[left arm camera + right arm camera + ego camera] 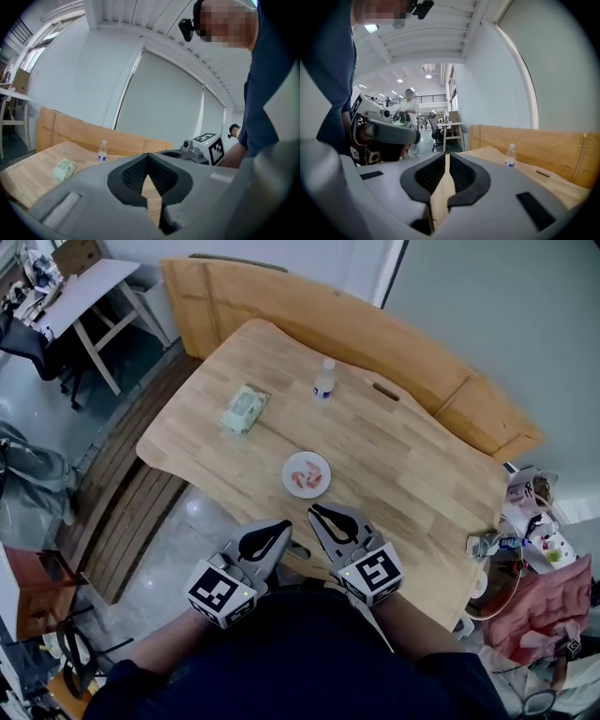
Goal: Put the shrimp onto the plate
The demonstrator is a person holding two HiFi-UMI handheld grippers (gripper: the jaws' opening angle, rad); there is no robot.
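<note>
A small white plate (307,474) sits near the front middle of the wooden table (403,465), with pink-orange shrimp (305,478) lying on it. Both grippers hang close to my body at the table's near edge, just short of the plate. The left gripper (281,526) is shut and empty, its pads meeting at the tip in the left gripper view (148,157). The right gripper (316,512) points at the plate from below it and is also shut on nothing (446,157). Neither gripper view shows the plate.
A clear water bottle (324,381) stands at the table's far side, and a green wipes pack (245,410) lies to the left of it. Big wooden boards (281,306) lean behind the table. Cluttered items (525,521) sit off the right end, and a white desk (80,292) stands far left.
</note>
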